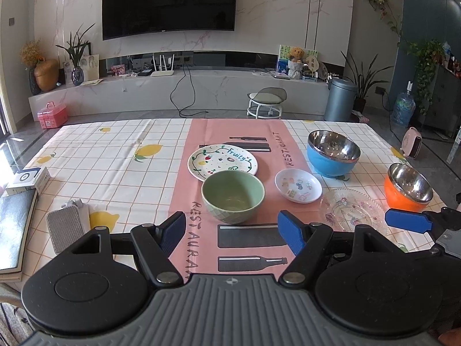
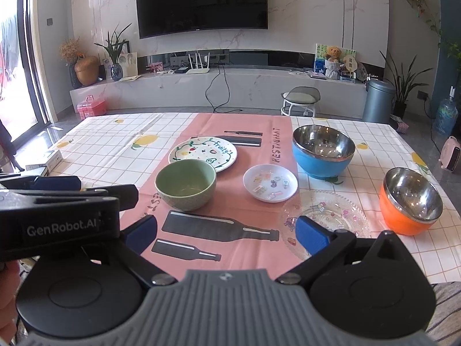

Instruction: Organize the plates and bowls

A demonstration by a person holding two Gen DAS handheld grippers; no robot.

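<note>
Three bowls: blue steel-lined bowl [image 1: 333, 153] toward the tabletop's far right; orange steel-lined bowl [image 1: 408, 188] at the right edge; ribbed green ceramic bowl [image 1: 232, 196] centre. Three plates: painted "Fruity" plate [image 1: 222, 161] behind the green bowl; scalloped clear glass plate [image 1: 355, 211] near edge; small white saucer [image 1: 298, 185] between. Left gripper [image 1: 232, 235] and right gripper [image 2: 226, 230] both gape wide, holding nothing.

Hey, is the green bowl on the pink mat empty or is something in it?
Empty. The green bowl sits upright, and both wrist views show only its bare glazed bottom.
</note>
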